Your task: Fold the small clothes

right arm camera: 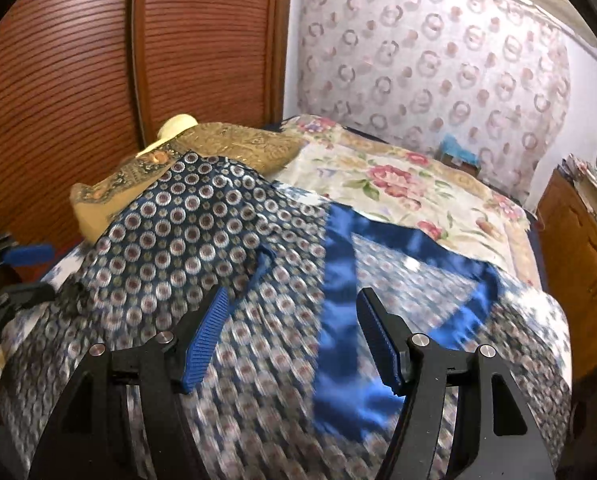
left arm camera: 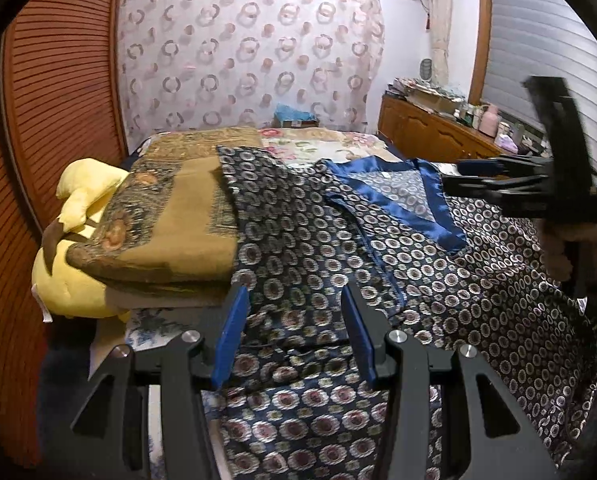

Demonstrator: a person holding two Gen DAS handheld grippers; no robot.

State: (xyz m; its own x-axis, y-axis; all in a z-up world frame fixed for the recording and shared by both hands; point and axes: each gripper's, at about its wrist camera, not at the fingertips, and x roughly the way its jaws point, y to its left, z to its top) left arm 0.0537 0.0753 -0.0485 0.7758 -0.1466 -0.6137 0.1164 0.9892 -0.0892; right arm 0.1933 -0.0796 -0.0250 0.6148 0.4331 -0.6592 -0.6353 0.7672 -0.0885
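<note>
— Satin, and slippery by the look of it: the patterned robe (left arm camera: 298, 240) lies spread over the bed (right arm camera: 398, 184), filling the middle and lower part of both views, its blue collar (right arm camera: 338, 300) in the centre right of my right view.

— What are you holding?

— Nothing. My left gripper (left arm camera: 294, 332) hovers wide open over the cloth at the bottom of its frame; my right gripper (right arm camera: 294, 336) is just as open, straddling the collar band.

— What could go wrong?

— One sleeve is draped up over the brown folded blanket (left arm camera: 178, 220) at the left, beside the yellow plush toy (left arm camera: 78, 240). I judge that a pull on the robe could drag the blanket along or skew the fold. Thin satin may also slide out of a shallow pinch, or I might catch the bedsheet underneath.
</note>
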